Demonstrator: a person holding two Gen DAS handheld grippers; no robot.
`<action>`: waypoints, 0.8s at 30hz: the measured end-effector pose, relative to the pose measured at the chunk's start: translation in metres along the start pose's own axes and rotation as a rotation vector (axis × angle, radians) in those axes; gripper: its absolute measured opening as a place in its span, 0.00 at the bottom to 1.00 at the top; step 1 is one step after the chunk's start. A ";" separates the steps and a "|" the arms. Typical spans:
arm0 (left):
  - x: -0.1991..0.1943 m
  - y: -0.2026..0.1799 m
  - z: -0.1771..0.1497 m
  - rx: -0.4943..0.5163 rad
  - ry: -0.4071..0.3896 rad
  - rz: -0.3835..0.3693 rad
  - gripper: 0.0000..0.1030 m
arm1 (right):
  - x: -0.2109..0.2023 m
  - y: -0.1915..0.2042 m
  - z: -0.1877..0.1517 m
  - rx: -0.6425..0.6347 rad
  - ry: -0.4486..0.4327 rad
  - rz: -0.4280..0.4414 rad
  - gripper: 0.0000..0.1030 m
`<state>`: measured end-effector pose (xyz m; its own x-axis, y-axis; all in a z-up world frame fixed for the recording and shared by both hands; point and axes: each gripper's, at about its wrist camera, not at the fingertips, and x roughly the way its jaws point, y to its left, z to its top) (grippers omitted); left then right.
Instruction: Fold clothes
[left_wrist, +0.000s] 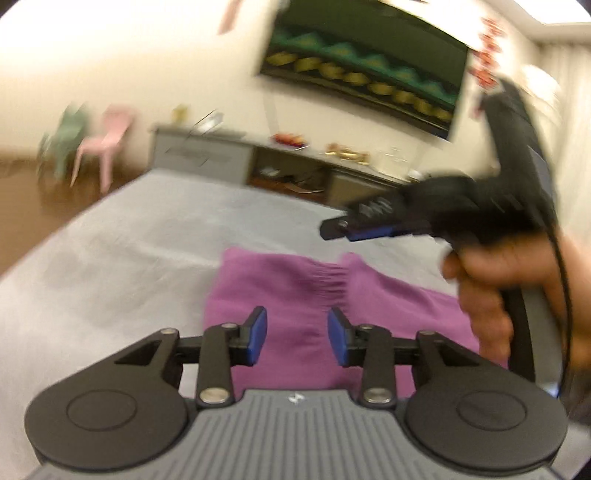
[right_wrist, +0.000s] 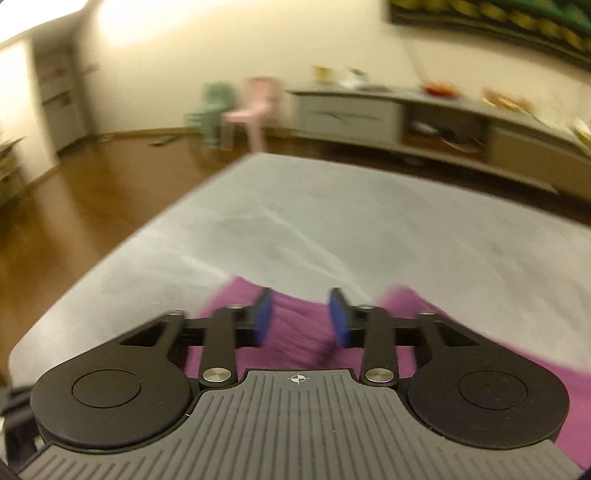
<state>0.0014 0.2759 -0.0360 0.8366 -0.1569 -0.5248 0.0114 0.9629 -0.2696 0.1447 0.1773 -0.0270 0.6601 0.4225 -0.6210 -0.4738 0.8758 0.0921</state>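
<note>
In the left wrist view, the left gripper (left_wrist: 297, 334) fills the bottom of the frame, its jaws partly open with a clear gap and nothing between its two blue pads (left_wrist: 258, 335). Just beyond them, at lower centre, lies one purple garment (left_wrist: 295, 291), gathered into pleats at its middle, flat on the grey bed (left_wrist: 147, 240). At the right edge a hand (left_wrist: 498, 288) grips the right gripper (left_wrist: 334, 230), which hangs above the garment; from this side I cannot tell how far its jaws stand apart. In the right wrist view, that gripper (right_wrist: 301, 317) shows its jaws partly open and empty over the same garment (right_wrist: 295, 325). Farther off, at upper left, stand two small chairs, one pink (left_wrist: 107, 140) and one green (left_wrist: 68, 134), then one long low cabinet (left_wrist: 258, 158) and one dark picture (left_wrist: 365, 70) on the wall.
</note>
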 end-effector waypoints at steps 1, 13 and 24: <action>0.005 0.005 0.003 -0.018 0.023 0.040 0.34 | 0.012 0.003 -0.002 -0.035 0.036 0.013 0.06; 0.023 0.047 0.004 -0.288 0.185 -0.004 0.35 | 0.046 0.042 0.016 -0.160 0.094 -0.013 0.12; 0.043 0.038 -0.002 -0.246 0.221 0.003 0.42 | -0.032 0.009 -0.047 -0.013 0.035 -0.002 0.20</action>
<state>0.0370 0.3057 -0.0701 0.6969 -0.2239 -0.6813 -0.1463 0.8857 -0.4407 0.0919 0.1608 -0.0430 0.6404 0.4119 -0.6482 -0.4799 0.8736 0.0810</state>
